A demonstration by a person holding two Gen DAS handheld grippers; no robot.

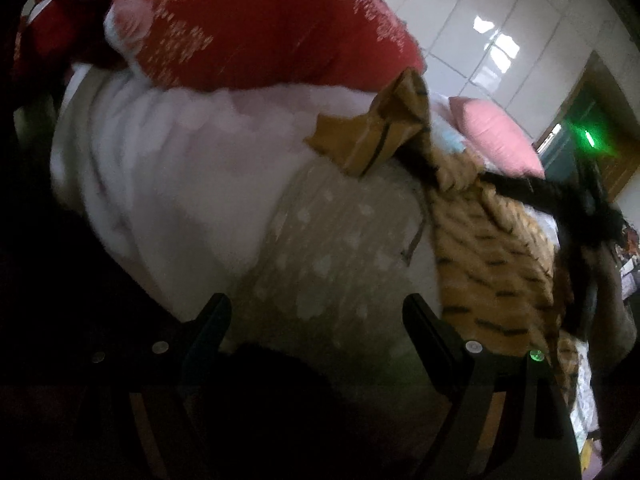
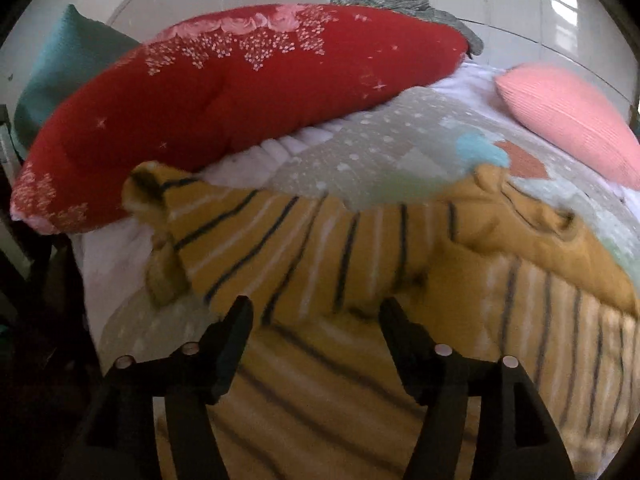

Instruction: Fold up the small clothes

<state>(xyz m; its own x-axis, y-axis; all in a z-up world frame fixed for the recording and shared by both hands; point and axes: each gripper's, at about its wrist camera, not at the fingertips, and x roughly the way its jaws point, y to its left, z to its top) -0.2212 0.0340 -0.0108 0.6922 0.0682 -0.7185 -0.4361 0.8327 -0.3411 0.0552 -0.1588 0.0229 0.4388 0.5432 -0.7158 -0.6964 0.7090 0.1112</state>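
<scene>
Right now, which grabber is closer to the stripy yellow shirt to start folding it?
The right gripper. Its open fingers sit right over the stripy yellow shirt. The left gripper is open over the dotted blanket, with the shirt off to its side.

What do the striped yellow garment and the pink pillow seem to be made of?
The striped yellow garment looks like soft knit cotton, matte: it creases and bunches limply. The pink pillow looks like a ribbed woven or knit cover, matte, with fine parallel lines; the exact fibre cannot be told.
</scene>
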